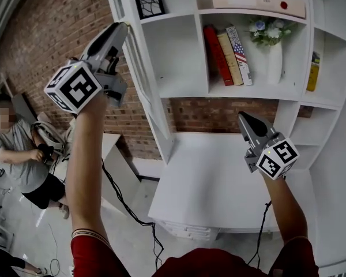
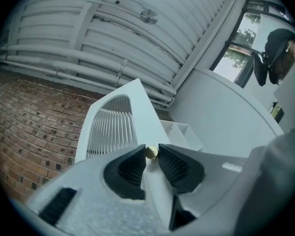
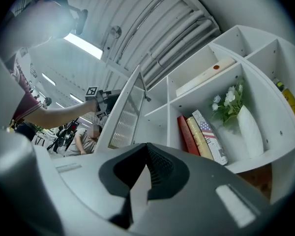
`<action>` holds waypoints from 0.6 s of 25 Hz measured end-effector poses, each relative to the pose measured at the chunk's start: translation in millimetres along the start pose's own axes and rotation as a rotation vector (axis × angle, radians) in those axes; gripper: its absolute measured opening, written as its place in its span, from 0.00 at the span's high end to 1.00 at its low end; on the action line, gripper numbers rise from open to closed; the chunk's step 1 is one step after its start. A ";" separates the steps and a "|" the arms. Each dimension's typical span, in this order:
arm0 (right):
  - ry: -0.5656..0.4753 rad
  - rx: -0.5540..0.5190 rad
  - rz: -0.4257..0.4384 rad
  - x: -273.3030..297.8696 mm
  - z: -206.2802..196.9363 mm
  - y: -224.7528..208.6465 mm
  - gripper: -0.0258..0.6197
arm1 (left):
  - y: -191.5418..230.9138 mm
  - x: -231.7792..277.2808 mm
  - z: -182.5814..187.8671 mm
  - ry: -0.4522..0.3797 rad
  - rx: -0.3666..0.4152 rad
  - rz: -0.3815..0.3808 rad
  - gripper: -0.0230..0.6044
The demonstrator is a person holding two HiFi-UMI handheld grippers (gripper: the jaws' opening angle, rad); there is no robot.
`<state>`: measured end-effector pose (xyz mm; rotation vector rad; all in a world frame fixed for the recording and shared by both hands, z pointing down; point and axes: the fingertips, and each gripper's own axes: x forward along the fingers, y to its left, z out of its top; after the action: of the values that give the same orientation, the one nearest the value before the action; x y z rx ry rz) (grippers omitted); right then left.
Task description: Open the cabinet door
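Observation:
The white cabinet door (image 1: 147, 79), with a ribbed glass pane, stands swung out from the shelf unit, edge-on to me. My left gripper (image 1: 122, 27) is raised at the door's outer edge. In the left gripper view its pads close on the small brass door knob (image 2: 151, 152), with the door panel (image 2: 119, 119) rising just behind. My right gripper (image 1: 243, 117) hovers lower right, above the white desk top (image 1: 213, 178) and apart from the door. Its jaws (image 3: 147, 151) are shut with nothing between them; the open door (image 3: 125, 117) shows far left in that view.
The open shelves hold upright books (image 1: 228, 53), a white vase with flowers (image 1: 274, 56), a framed picture (image 1: 150, 3) and a yellow bottle (image 1: 313, 71). A person (image 1: 17, 154) sits at the left by the brick wall. A black cable (image 1: 127, 206) trails over the floor.

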<state>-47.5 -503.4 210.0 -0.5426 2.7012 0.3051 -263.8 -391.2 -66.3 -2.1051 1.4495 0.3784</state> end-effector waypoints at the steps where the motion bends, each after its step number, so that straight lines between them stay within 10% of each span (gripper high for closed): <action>1: -0.001 -0.001 0.000 4.0 2.0 8.4 0.94 | 3.3 -8.3 5.6 -0.003 -0.007 -0.011 0.83; 15: 0.002 -0.019 -0.049 32.8 -6.6 64.7 0.94 | 73.6 -74.5 22.1 -0.035 -0.069 -0.026 0.82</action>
<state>-104.2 -457.6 212.0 -0.6133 2.6847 0.3169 -358.2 -340.8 -66.2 -2.1586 1.4060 0.4592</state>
